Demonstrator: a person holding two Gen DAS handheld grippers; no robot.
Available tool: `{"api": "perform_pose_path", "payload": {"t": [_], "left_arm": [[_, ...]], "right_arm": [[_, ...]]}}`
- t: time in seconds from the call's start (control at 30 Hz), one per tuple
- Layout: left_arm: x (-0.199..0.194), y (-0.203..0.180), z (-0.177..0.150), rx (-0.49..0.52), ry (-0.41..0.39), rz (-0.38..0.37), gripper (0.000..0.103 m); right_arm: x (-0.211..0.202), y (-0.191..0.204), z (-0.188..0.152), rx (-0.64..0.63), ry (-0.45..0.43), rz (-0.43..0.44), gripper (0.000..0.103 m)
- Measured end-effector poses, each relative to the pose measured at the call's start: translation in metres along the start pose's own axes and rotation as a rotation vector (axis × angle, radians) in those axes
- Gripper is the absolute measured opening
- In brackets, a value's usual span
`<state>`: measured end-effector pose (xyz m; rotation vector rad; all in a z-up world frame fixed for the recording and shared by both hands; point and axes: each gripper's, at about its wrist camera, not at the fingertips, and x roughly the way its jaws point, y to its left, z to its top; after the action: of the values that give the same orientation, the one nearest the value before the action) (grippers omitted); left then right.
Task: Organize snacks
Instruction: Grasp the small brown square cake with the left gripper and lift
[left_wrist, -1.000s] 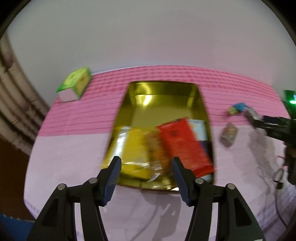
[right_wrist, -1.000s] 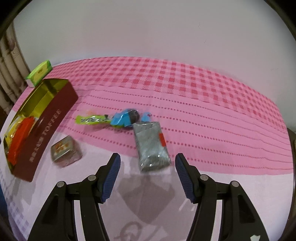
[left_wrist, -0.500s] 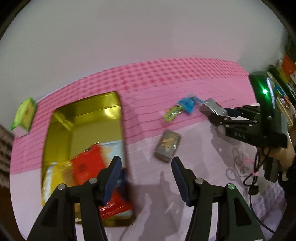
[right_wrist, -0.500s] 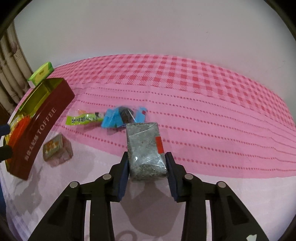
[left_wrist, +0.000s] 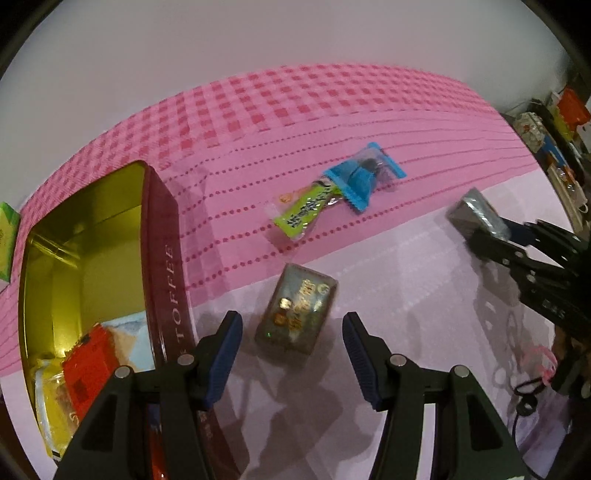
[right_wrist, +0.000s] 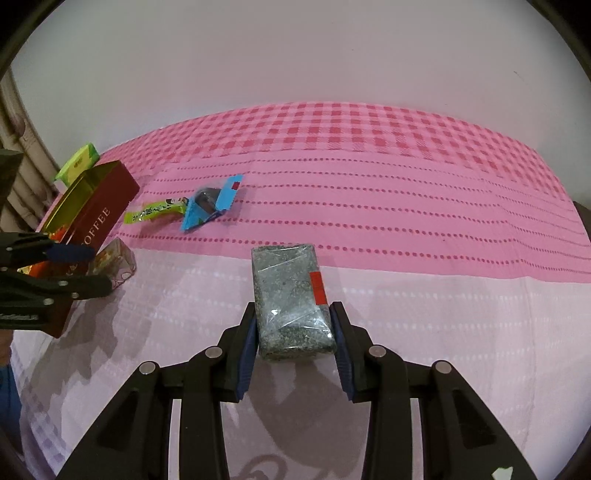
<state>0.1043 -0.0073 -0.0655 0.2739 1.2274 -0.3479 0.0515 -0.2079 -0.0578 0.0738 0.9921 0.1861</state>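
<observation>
I am gripping the stiff, light grey packet (right_wrist: 291, 295) by its long sides; my left gripper (left_wrist: 291, 354) is gaping over the small wrapped block (left_wrist: 297, 310).

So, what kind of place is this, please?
Probably a room in a home: a table under a pink checked tablecloth against a plain wall, a toffee tin of snacks, and cluttered shelves at the side.
</observation>
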Motion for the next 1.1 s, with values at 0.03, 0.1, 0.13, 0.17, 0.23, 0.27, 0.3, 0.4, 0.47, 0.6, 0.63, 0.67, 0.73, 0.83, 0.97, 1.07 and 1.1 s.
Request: {"api": "perform_pose_path", "payload": {"t": [0.03,0.1,0.13,0.17,0.23,0.27,0.3,0.4,0.47,0.6,0.63,0.67,0.73,0.83,0.97,1.07,1.1], "left_arm": [[0.001,0.001,0.001,0.005,-0.004,0.007,0.058],[0.002,0.000,0.003,0.011,-0.011,0.013,0.058],[0.003,0.000,0.004,0.008,-0.008,0.003,0.058],[0.004,-0.001,0.004,0.006,-0.010,-0.005,0.058],[0.005,-0.004,0.004,0.017,-0.018,0.018,0.051],[0.006,-0.005,0.003,0.028,-0.016,0.025,0.041],[0.007,-0.007,0.003,0.030,-0.014,0.027,0.041],[0.007,-0.008,0.003,0.023,-0.018,0.024,0.039],[0.007,-0.008,0.001,0.012,-0.022,0.027,0.038],[0.004,-0.010,-0.001,-0.007,-0.024,0.026,0.036],[0.004,-0.010,-0.002,-0.013,-0.023,0.022,0.036],[0.004,-0.010,-0.003,-0.018,-0.023,0.020,0.036],[0.001,-0.010,-0.005,-0.024,-0.032,0.020,0.035],[-0.006,-0.009,-0.006,-0.037,-0.048,0.013,0.035],[-0.021,-0.006,-0.005,-0.047,-0.073,0.012,0.035],[-0.040,0.000,-0.004,-0.058,-0.106,0.014,0.035],[-0.045,0.003,-0.003,-0.062,-0.114,0.014,0.035]], "right_arm": [[0.000,0.001,0.000,-0.003,-0.001,-0.002,0.035],[0.000,0.002,-0.001,-0.006,-0.002,-0.003,0.035],[0.000,0.001,0.000,-0.005,-0.002,-0.002,0.035],[0.000,0.000,0.000,0.000,-0.002,0.000,0.035],[0.000,-0.001,-0.001,0.007,-0.004,0.004,0.035],[0.000,-0.001,-0.001,0.007,-0.006,0.004,0.035],[0.000,-0.001,-0.001,0.005,-0.007,0.002,0.036],[0.000,0.000,-0.001,0.000,-0.009,-0.004,0.036],[0.001,0.000,-0.002,0.000,-0.011,-0.006,0.036],[0.001,0.001,-0.001,0.000,-0.014,-0.012,0.036],[0.001,0.001,-0.002,0.001,-0.015,-0.013,0.036],[0.002,0.001,-0.001,0.000,-0.015,-0.016,0.036],[0.002,0.002,-0.001,-0.001,-0.015,-0.022,0.036],[0.002,0.003,-0.002,-0.004,-0.016,-0.031,0.036],[0.002,0.005,-0.001,-0.008,-0.012,-0.043,0.036],[0.003,0.007,0.000,-0.018,-0.008,-0.059,0.036],[0.003,0.008,0.000,-0.019,-0.009,-0.062,0.036]]}}
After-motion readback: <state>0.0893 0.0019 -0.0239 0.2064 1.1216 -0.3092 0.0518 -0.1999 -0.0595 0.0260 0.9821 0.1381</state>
